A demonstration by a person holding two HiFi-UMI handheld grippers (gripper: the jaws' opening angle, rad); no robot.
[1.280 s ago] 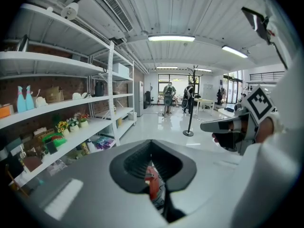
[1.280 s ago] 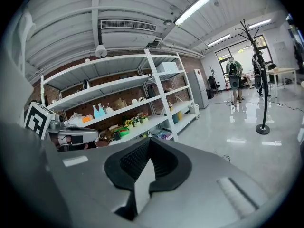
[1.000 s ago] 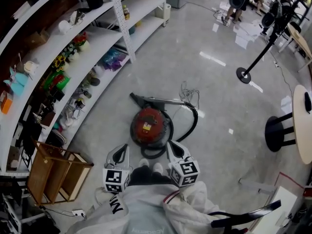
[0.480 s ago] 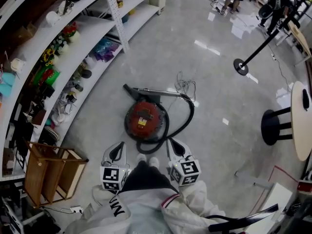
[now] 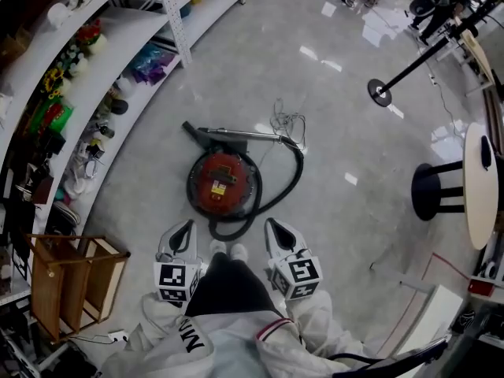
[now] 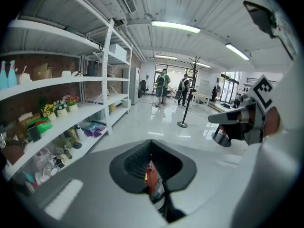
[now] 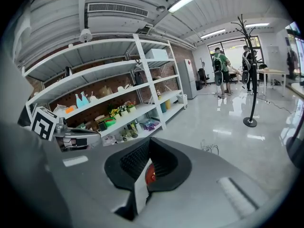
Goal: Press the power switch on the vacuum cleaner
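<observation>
A round red vacuum cleaner [image 5: 223, 183] stands on the grey floor in the head view. Its black hose [image 5: 293, 172] loops round its right side, and its wand [image 5: 236, 135] lies just behind it. My left gripper [image 5: 187, 225] is shut and hangs short of the vacuum's near left side. The right gripper [image 5: 271, 224] is shut too, short of the near right side. Neither touches the vacuum. In the left gripper view the left gripper [image 6: 152, 167] shows a red sliver of the vacuum cleaner [image 6: 150, 178] through its slit. The right gripper [image 7: 145, 175] shows the same red in its own view.
White shelves [image 5: 118, 53] with flowers and small goods run along the left. A wooden crate [image 5: 75, 278] stands at the near left. A coat stand base [image 5: 379, 93], a black stool [image 5: 437, 191] and a round table [image 5: 482, 183] are to the right. A loose cord [image 5: 287, 123] lies behind the vacuum.
The head view has drifted, so the vacuum now sits higher and further left in the picture. Both grippers stay shut and hold much the same pose near the person's feet.
</observation>
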